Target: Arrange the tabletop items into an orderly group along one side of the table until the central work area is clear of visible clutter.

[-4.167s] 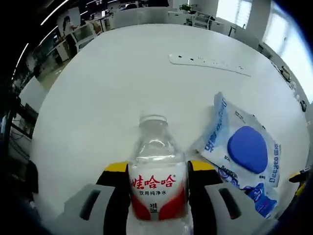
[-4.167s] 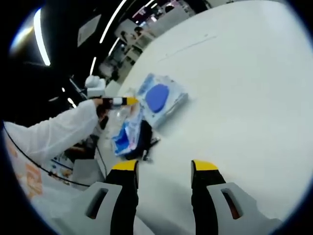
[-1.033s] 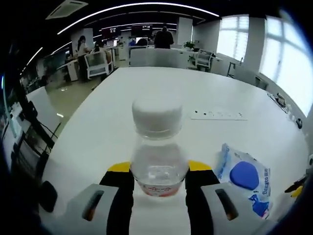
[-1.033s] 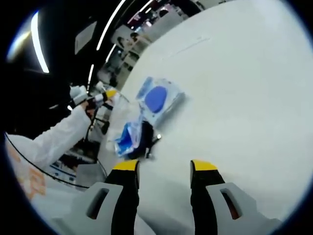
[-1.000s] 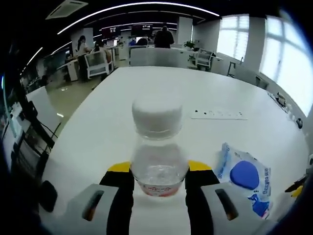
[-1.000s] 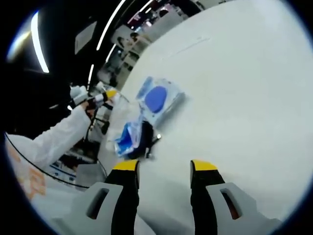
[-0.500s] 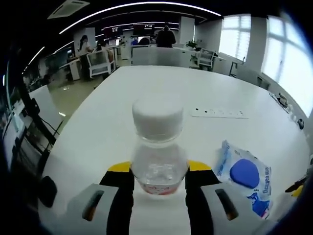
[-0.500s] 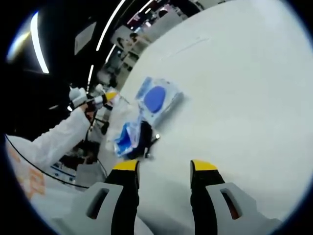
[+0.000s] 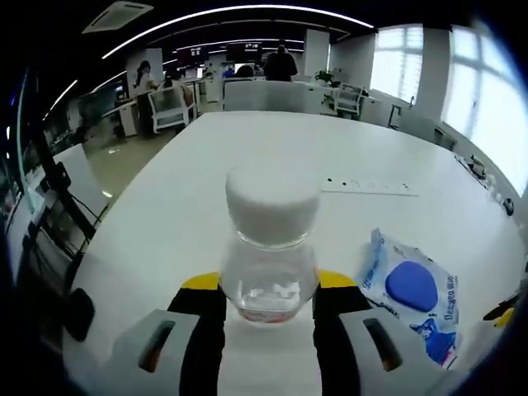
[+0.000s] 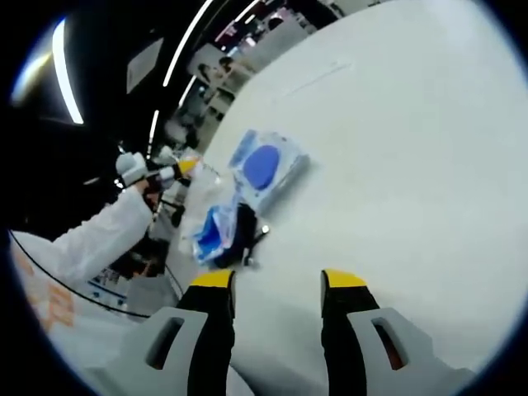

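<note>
A clear water bottle [image 9: 269, 256] with a white cap stands between the jaws of my left gripper [image 9: 269, 290], which is shut on it above the white table [image 9: 206, 181]. A wet-wipe pack [image 9: 410, 290] with a blue round lid lies flat to the right of it. In the right gripper view my right gripper [image 10: 277, 285] is open over bare table [image 10: 412, 165], with nothing between its jaws. Ahead and left of it lie the wet-wipe pack [image 10: 267, 167] and a blue pouch with a black object [image 10: 224, 233]. The left gripper [image 10: 169, 172] shows there, held by a white-sleeved arm [image 10: 91, 239].
A white power strip [image 9: 367, 186] lies farther back on the table. The table edge runs along the left in the left gripper view. Office chairs [image 9: 169, 106] and desks stand beyond the far end, with people in the distance.
The bottle has tipped in my left gripper since 4.2 s ago, so its cap now faces the camera and the label is hidden. The right gripper has barely moved.
</note>
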A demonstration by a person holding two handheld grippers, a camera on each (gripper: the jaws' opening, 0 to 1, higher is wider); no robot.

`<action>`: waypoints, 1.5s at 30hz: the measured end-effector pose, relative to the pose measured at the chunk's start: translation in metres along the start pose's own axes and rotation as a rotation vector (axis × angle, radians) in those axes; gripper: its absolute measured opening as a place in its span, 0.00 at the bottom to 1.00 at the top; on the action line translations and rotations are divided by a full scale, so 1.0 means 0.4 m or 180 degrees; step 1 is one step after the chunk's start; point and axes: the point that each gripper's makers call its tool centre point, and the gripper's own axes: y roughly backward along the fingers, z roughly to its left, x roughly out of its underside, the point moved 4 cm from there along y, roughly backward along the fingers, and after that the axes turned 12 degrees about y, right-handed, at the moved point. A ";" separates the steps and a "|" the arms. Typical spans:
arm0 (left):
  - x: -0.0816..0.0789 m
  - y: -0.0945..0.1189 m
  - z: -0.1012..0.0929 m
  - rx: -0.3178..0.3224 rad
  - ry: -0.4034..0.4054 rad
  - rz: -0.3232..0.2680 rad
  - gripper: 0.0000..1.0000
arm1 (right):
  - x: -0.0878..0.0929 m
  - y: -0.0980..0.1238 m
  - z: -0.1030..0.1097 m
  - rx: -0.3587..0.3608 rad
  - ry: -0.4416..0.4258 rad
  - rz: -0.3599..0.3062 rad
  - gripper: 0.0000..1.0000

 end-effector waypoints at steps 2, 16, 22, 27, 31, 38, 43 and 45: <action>-0.004 0.001 0.003 0.0006 0.0044 -0.0045 0.40 | 0.000 0.001 0.002 -0.0002 0.0006 -0.0007 0.39; -0.047 0.074 -0.013 0.0096 0.0292 -0.0363 0.56 | 0.002 0.004 0.015 -0.0049 0.0016 -0.0069 0.40; -0.005 0.137 -0.013 0.0209 0.0470 -0.0430 0.67 | -0.006 0.004 0.025 -0.0083 0.0070 -0.0102 0.40; 0.039 0.190 -0.016 0.0284 0.0466 -0.0376 0.69 | -0.002 0.001 0.037 -0.0108 0.0230 -0.0061 0.42; 0.080 0.245 -0.014 0.0317 0.0400 -0.0337 0.70 | -0.001 0.000 0.043 -0.0122 0.0316 -0.0035 0.43; 0.174 0.323 -0.011 0.0269 0.0157 -0.0088 0.70 | 0.001 0.001 0.044 -0.0134 0.0385 -0.0028 0.43; 0.192 0.353 -0.020 0.0325 0.0266 -0.0136 0.70 | 0.005 0.001 0.043 -0.0135 0.0436 -0.0006 0.43; 0.197 0.359 -0.014 0.0271 0.0289 -0.0143 0.70 | 0.008 0.002 0.044 -0.0138 0.0442 0.0010 0.43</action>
